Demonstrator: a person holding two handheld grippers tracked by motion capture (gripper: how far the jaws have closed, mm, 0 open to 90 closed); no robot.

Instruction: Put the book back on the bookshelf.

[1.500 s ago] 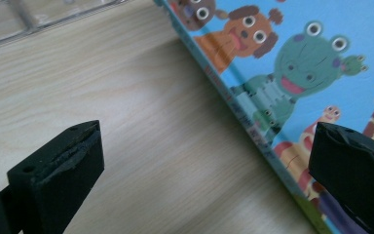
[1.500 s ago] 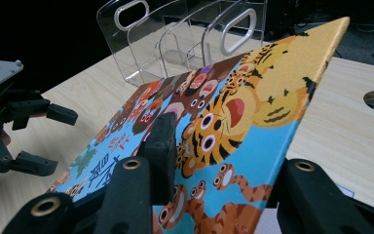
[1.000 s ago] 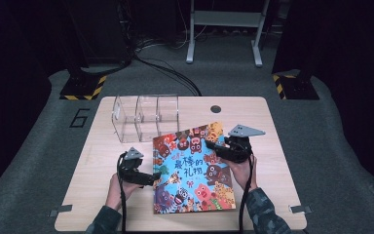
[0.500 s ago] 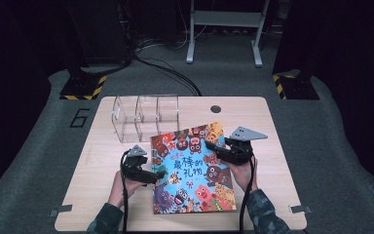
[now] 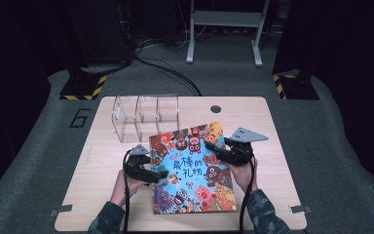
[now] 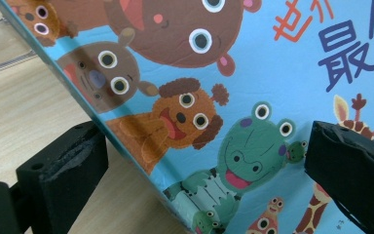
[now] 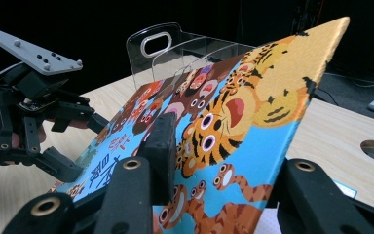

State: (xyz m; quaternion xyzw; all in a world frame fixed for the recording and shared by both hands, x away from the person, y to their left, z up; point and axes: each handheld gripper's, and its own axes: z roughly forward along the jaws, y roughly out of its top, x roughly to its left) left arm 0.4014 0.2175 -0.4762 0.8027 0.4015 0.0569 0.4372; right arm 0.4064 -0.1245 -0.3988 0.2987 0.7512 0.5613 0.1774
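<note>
While the right gripper (image 5: pixel 213 147) clamps the picture book's (image 5: pixel 190 170) edge, the left gripper (image 5: pixel 161 174) straddles its opposite edge, jaws apart.

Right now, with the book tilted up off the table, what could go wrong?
The right gripper alone clamps the colourful animal picture book at one edge, so it may pivot or slip. The left gripper stands open astride the opposite edge, not yet gripping. The clear acrylic divider rack sits close behind; swinging the book could knock it.
</note>
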